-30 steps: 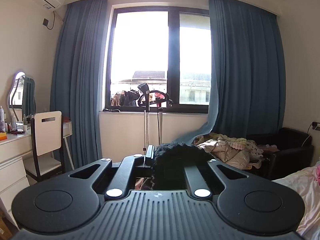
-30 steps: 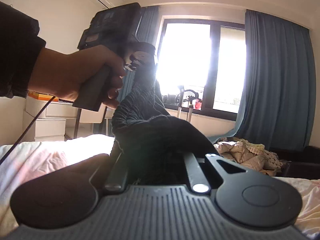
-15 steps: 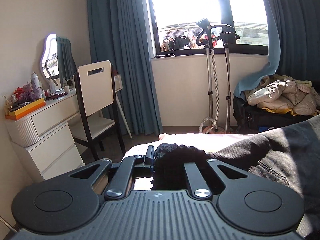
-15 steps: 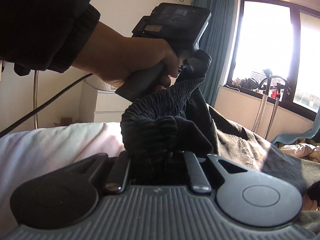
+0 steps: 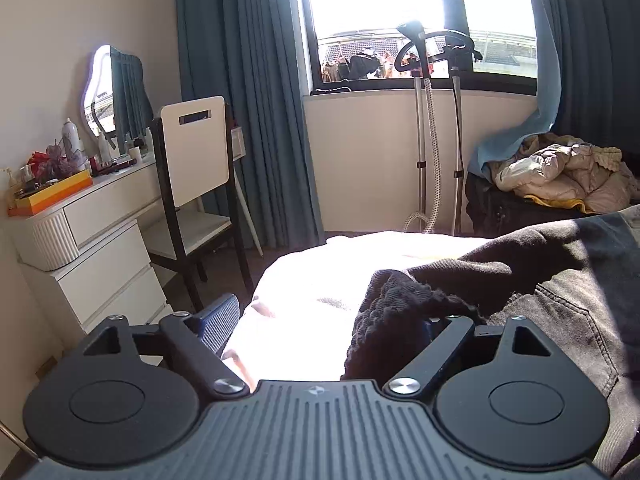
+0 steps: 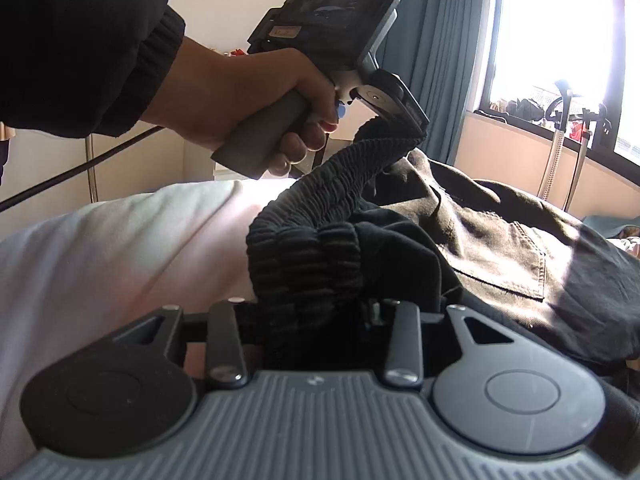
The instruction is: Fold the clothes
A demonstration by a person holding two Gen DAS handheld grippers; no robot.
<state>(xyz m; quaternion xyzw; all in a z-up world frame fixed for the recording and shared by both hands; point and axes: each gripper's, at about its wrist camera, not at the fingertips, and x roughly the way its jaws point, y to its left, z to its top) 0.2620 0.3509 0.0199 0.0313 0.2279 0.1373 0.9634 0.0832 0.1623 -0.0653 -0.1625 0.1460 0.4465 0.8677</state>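
Sunlit bedroom, white bed [image 5: 320, 280] across the foreground, blue curtains [image 5: 248, 80] framing a bright window.

Lying on that bed: dark trousers [image 6: 500, 240], black-brown, stitched back pocket [image 6: 508, 264] facing up, legs trailing off toward the window. Ribbed elastic waistband [image 6: 312, 256] bunched and lifted at the near end, arching between the two tools.

Right gripper [image 6: 316, 320]: fingers buried under the gathered waistband, cloth filling the gap between them (apparently pinched, though the contact itself is hidden).

Left gripper [image 5: 332, 320]: spread wide, blue-padded left finger [image 5: 218, 320] clear of everything over the bed's edge, waistband cloth draped against the right finger only. From the right wrist view, held up by a hand [image 6: 248, 100] in a black sleeve [image 6: 80, 40], waistband end hanging at its tip.

Farther out: white chair [image 5: 192, 176] with dark frame at a white dresser [image 5: 92, 248], cluttered with bottles and an orange tray [image 5: 48, 196] beneath a wavy mirror [image 5: 100, 88]. Garment steamer [image 5: 436, 120] on its pole below the sill. Heap of pale clothes [image 5: 560, 176] on a dark seat at the right.
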